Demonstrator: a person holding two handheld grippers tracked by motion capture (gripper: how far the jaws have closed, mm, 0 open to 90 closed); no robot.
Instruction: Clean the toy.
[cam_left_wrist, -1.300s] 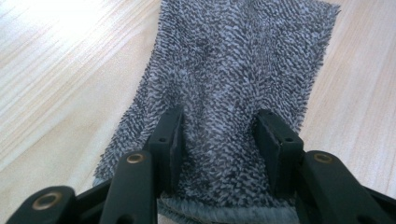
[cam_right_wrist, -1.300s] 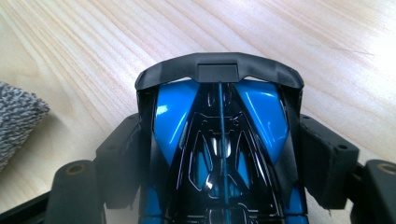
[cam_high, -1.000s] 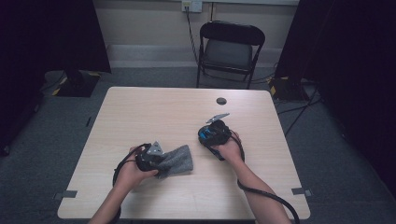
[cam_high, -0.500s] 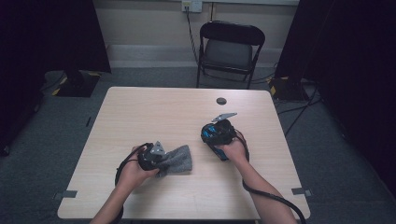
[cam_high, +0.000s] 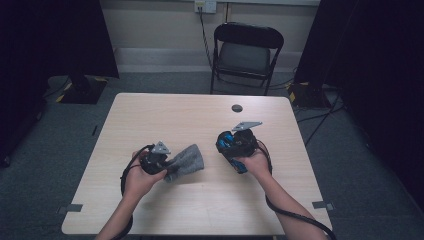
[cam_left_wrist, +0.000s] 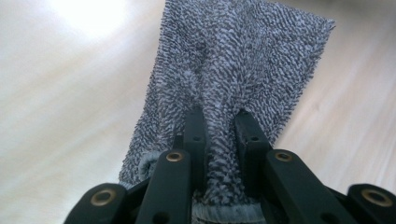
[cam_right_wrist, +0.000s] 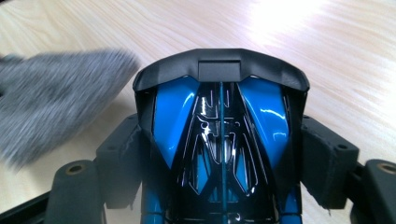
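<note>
Left gripper (cam_left_wrist: 217, 140) pinches a soft grey terry cloth (cam_left_wrist: 243, 70) (limp, best held by a bunched fold) at the table's seven o'clock; right gripper (cam_right_wrist: 222, 154) clamps a glossy blue-and-black toy car (cam_right_wrist: 219, 121).

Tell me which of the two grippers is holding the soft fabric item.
The left gripper: its jaws pinch the grey terry cloth. The right gripper clamps a glossy blue-and-black toy car.

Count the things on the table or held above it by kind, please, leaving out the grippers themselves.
Grey cloth, held by the left gripper: 1
Blue and black toy car, held by the right gripper: 1
Small dark round disc on the table: 1
Total: 3
</note>
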